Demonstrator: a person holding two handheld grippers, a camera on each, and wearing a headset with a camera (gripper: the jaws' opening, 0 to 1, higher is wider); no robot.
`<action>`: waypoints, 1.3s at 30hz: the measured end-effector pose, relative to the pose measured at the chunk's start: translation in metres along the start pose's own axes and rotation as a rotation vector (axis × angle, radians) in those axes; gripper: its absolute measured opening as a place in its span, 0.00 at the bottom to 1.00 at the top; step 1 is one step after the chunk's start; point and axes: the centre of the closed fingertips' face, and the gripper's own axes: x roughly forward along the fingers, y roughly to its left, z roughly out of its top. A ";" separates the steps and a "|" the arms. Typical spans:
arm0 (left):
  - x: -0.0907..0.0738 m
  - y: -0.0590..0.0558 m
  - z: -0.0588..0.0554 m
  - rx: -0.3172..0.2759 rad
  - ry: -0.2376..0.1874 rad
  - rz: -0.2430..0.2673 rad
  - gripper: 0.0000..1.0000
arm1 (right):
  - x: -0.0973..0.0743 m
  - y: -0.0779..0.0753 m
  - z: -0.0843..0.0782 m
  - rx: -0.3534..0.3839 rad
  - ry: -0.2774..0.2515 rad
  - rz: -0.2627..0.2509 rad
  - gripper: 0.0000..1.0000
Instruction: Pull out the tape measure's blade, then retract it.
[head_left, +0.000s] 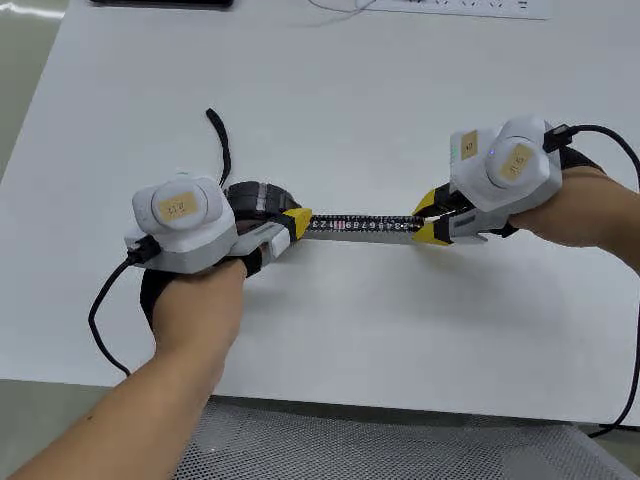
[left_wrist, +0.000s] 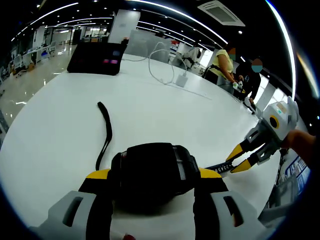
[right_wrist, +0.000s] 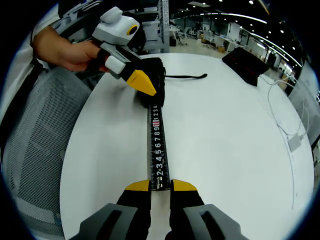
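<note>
Tape measure (head_left: 262, 198), position? (Inspector)

Its case (left_wrist: 152, 172) rests on the white table (head_left: 350, 100), towards the near edge, clamped between the jaws of the left gripper (head_left: 275, 216). Its blade (head_left: 365, 224) runs out flat along the table to the right gripper (head_left: 423, 221), whose jaws are pressed together on the blade's end. Only a short length is out, printed numbers facing up. (Assessor)

Handling? (Inspector)

By judgement, the case is compact, rigid and fairly light, so a hold across its two broad sides is sound. The blade looks like thin sprung metal: stiff over this short span, slick, and liable to kink if twisted. It is best taken at its end and drawn in line with the case mouth. On retraction the spring could snap it back, so it should be fed in under control. A loose black strap (head_left: 220, 140) lies behind the case, apart from the blade. (Assessor)

Hand pose? (Inspector)

The left hand (head_left: 195, 305) comes up from the near edge, its gripper pointing right. The right hand (head_left: 570, 212) enters from the right, its gripper pointing left and slightly down. The two grippers face each other along the blade. (Assessor)
</note>
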 end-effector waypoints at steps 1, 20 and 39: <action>0.000 0.000 0.000 0.000 0.000 0.000 0.61 | 0.000 0.000 0.000 0.000 -0.001 0.000 0.09; -0.001 -0.001 0.000 0.000 0.000 -0.003 0.61 | 0.010 0.001 0.015 0.000 -0.026 0.013 0.09; 0.000 0.000 0.000 -0.001 -0.001 -0.003 0.61 | 0.020 0.002 0.027 -0.001 -0.043 0.017 0.09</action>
